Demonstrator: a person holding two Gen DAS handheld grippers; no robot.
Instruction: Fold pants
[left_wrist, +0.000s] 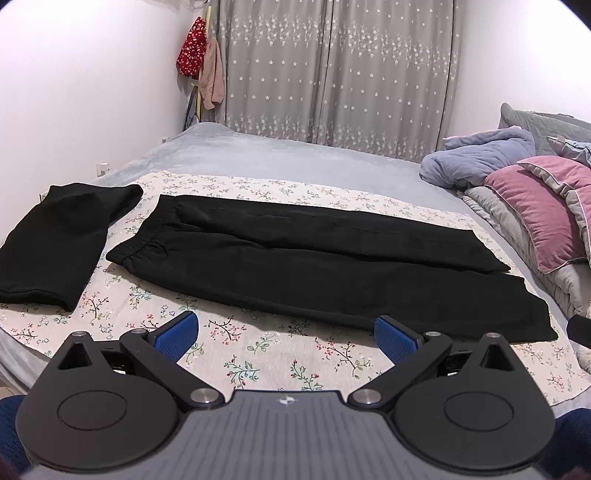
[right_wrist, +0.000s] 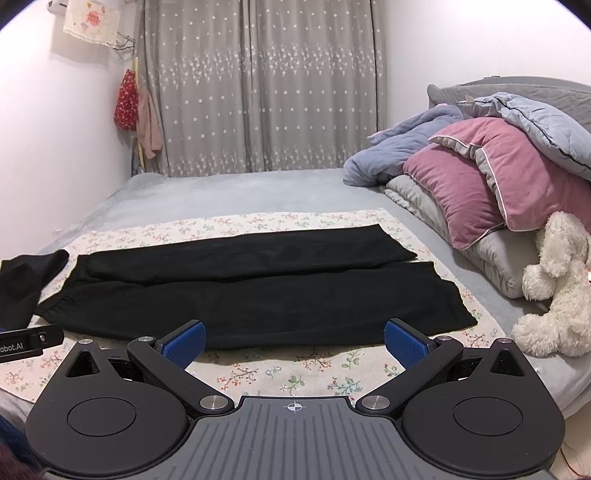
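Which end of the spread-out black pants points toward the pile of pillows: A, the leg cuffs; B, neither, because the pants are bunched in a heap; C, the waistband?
A: the pants lie flat on the flowered cloth, with the leg cuffs on the side of the pillows and the gathered waistband at the far end, near another folded black garment.

Even soft indoor light, sharp focus, fisheye bending, dark corners
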